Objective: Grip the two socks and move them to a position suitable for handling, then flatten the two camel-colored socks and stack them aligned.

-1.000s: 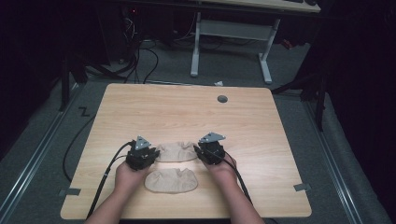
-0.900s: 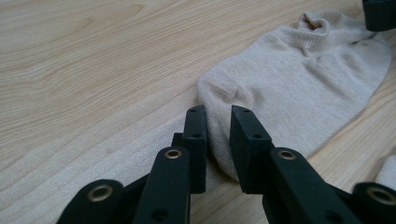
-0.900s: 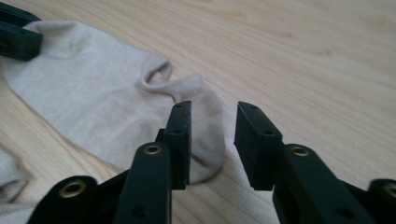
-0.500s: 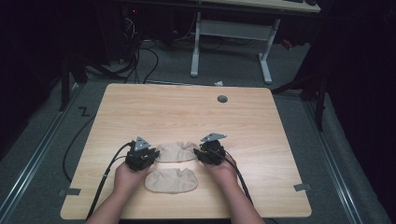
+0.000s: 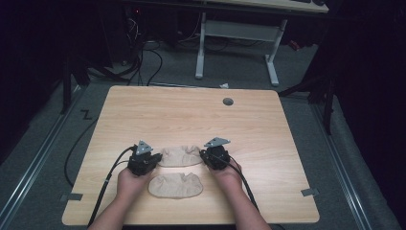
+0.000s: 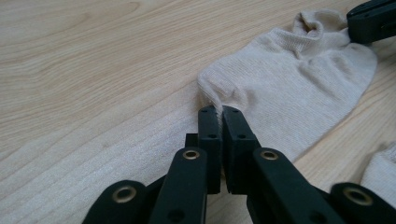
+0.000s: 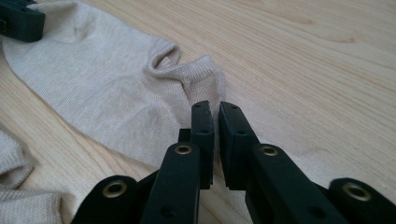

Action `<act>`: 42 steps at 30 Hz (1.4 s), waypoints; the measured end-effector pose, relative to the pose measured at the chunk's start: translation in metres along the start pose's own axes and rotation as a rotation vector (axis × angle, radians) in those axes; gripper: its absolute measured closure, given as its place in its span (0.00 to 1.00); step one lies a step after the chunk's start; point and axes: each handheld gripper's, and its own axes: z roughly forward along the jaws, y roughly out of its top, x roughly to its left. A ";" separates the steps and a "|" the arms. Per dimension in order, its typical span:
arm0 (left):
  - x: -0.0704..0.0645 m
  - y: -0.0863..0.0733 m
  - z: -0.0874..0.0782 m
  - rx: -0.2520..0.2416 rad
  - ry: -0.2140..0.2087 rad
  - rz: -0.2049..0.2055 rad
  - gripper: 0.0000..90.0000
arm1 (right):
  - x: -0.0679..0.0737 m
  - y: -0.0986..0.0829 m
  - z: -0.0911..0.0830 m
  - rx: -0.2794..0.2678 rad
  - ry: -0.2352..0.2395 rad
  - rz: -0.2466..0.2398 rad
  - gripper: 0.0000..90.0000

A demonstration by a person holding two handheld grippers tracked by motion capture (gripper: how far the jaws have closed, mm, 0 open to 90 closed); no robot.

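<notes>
A dim room surrounded the pale wooden tabletop (image 5: 191, 110). Near its front edge lay two beige socks; the farther sock (image 5: 179, 155) was pinched at one end by the left gripper (image 6: 219, 112), jaws closed on fabric. The right gripper (image 7: 214, 109) had its jaws nearly closed at the opposite end, grip uncertain. Lifting both ends evenly should keep it flat over the nearer sock (image 5: 174, 186).

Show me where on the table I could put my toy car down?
The far half of the table, beyond the far sock, lies bare up to the round hole. Both side edges are bare too. Crowded: the near middle, with both tongs and the near sock.
</notes>
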 end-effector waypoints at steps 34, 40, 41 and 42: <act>-0.029 0.002 -0.058 -0.057 0.003 0.057 0.97 | 0.029 -0.010 -0.062 -0.132 0.022 -0.090 0.94; -0.043 -0.007 -0.074 -0.046 -0.020 0.061 0.97 | 0.046 -0.020 -0.077 -0.134 0.027 -0.138 0.94; -0.045 -0.009 -0.077 -0.044 -0.021 0.063 0.97 | 0.048 -0.022 -0.080 -0.134 0.031 -0.139 0.94; -0.047 -0.011 -0.079 -0.042 -0.022 0.063 0.97 | 0.050 -0.025 -0.083 -0.133 0.035 -0.140 0.94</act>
